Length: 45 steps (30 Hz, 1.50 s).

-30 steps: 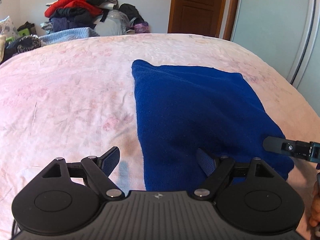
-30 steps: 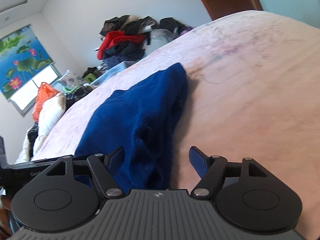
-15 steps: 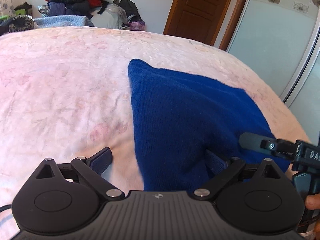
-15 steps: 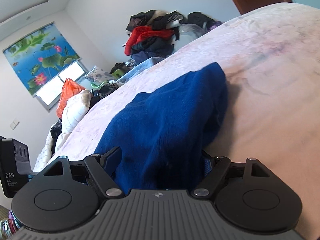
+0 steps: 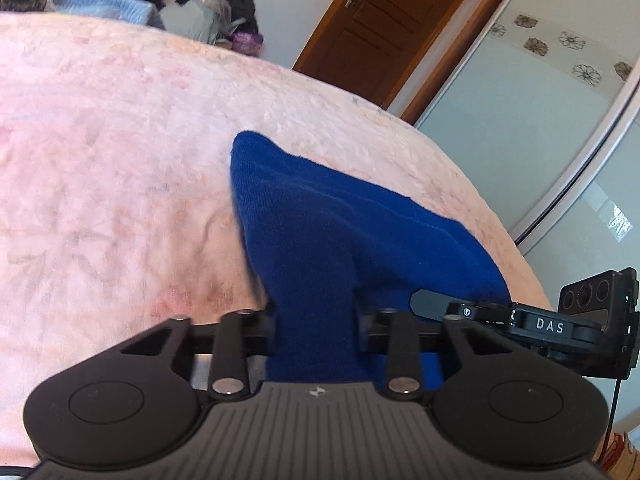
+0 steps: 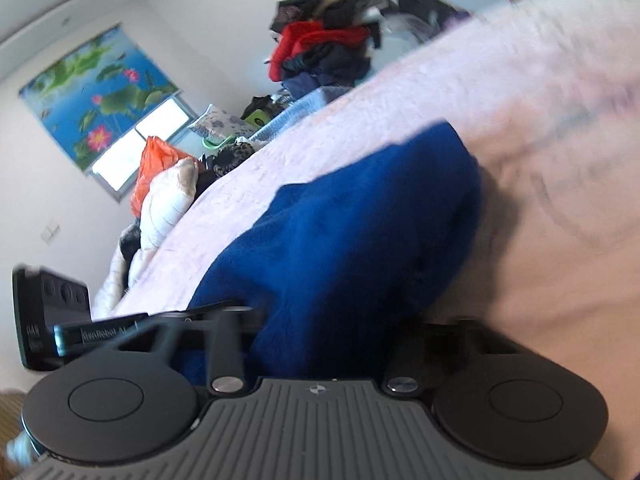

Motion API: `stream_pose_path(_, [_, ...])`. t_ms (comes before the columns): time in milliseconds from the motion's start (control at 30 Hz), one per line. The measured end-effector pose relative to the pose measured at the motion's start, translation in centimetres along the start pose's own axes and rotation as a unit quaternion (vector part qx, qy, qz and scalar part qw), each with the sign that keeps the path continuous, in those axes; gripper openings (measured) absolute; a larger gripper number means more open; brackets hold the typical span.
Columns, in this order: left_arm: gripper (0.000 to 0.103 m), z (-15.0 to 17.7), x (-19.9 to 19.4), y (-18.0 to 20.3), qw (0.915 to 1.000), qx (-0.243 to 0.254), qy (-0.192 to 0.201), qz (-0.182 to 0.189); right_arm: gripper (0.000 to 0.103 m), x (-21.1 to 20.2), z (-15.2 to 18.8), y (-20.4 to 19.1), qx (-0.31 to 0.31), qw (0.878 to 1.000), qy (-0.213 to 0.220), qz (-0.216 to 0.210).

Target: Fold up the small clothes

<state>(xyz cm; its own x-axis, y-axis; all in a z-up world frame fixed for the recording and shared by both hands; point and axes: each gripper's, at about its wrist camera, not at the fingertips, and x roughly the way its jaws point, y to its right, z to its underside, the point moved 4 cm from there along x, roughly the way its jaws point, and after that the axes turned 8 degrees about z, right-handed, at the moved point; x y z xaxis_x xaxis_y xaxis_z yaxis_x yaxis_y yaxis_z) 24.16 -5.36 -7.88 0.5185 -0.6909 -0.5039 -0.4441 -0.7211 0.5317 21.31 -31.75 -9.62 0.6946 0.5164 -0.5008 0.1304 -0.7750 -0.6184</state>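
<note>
A dark blue knit garment [image 5: 320, 232] lies on the pink bed cover [image 5: 120, 152], its near edge lifted. My left gripper [image 5: 316, 320] is shut on the garment's near left corner, with cloth bunched between the jaws. My right gripper [image 6: 320, 332] is shut on the garment's [image 6: 352, 232] near right corner. In the left wrist view the right gripper [image 5: 520, 320] shows at the right, close beside the left one. The left gripper [image 6: 60, 320] shows at the left edge of the right wrist view. The far end of the garment rests on the bed.
A pile of clothes [image 6: 328, 48] sits past the far side of the bed. Pillows and an orange bag [image 6: 160, 168] lie by the window. A wooden door [image 5: 380, 28] and a sliding wardrobe [image 5: 540, 100] stand to the right.
Both grippers moved in onto the garment's near edge and closed on it. The near edge has risen off the bed.
</note>
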Motion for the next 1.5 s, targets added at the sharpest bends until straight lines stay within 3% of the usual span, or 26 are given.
stream_pose_path(200, [0.022,-0.4,-2.3,2.8,0.9969,0.064,0.03,-0.034,0.028,-0.7,-0.2,-1.6,0.024,0.999,0.027,-0.025])
stream_pose_path(367, [0.023,-2.6,-5.1,2.9,0.9944,0.075,0.058,-0.046,0.028,-0.5,-1.8,-4.5,0.005,0.997,0.046,-0.059])
stream_pose_path(467, [0.027,-3.2,-4.9,1.6,0.9956,0.059,0.034,-0.064,0.033,1.1,-2.1,-4.8,0.019,0.998,0.028,-0.053])
stream_pose_path(600, [0.029,-1.6,-4.8,-1.1,0.9963,0.013,0.002,-0.085,0.043,2.5,-0.9,-3.8,0.036,0.999,-0.019,-0.007])
stream_pose_path(733, [0.047,0.4,-6.9,-2.0,0.9982,-0.014,0.014,-0.056,0.066,0.0,0.9,-2.9,0.034,0.999,-0.027,-0.009])
stream_pose_path(800, [0.057,1.8,-7.7,-2.0,0.9988,-0.025,0.01,-0.042,0.066,-1.6,1.7,-2.2,0.034,0.999,-0.031,-0.006])
stream_pose_path(933, [0.057,5.1,-8.0,-1.6,0.9983,-0.051,-0.026,0.008,0.066,-4.2,3.8,-1.4,0.032,0.998,-0.053,-0.024])
stream_pose_path(1000, [0.057,6.3,-8.6,-1.0,0.9991,-0.04,-0.009,0.01,0.067,-4.9,4.7,-1.6,0.019,0.998,-0.057,-0.031])
stream_pose_path(1067, [0.056,6.8,-8.5,-0.3,0.9996,-0.027,-0.008,0.008,0.064,-5.2,5.2,-2.1,0.0,0.998,-0.052,-0.022])
stream_pose_path(1100, [0.042,6.8,-8.5,-0.1,0.9997,-0.023,-0.008,0.004,0.058,-5.2,5.4,-2.2,-0.003,0.999,-0.052,-0.015])
stream_pose_path(1133, [0.031,6.6,-8.3,0.0,0.9997,-0.019,-0.013,0.001,0.04,-5.1,5.5,-2.4,-0.002,0.998,-0.057,-0.009])
stream_pose_path(1200, [0.018,6.4,-8.5,0.4,0.9998,-0.013,-0.016,-0.003,0.017,-4.9,5.8,-2.3,0.01,0.998,-0.064,-0.006])
stream_pose_path(1367, [0.016,5.8,-11.0,1.5,0.9996,0.025,0.003,-0.013,0.017,-6.9,6.9,-3.4,0.033,0.998,-0.042,-0.045])
stream_pose_path(1433, [0.016,6.3,-11.2,1.7,0.999,0.039,-0.004,-0.021,0.017,-7.4,7.6,-3.7,0.022,0.998,-0.046,-0.03])
stream_pose_path(1500, [0.016,7.2,-10.5,1.6,0.9975,0.048,-0.018,-0.048,0.017,-7.1,8.3,-3.7,0.0,0.998,-0.058,0.015])
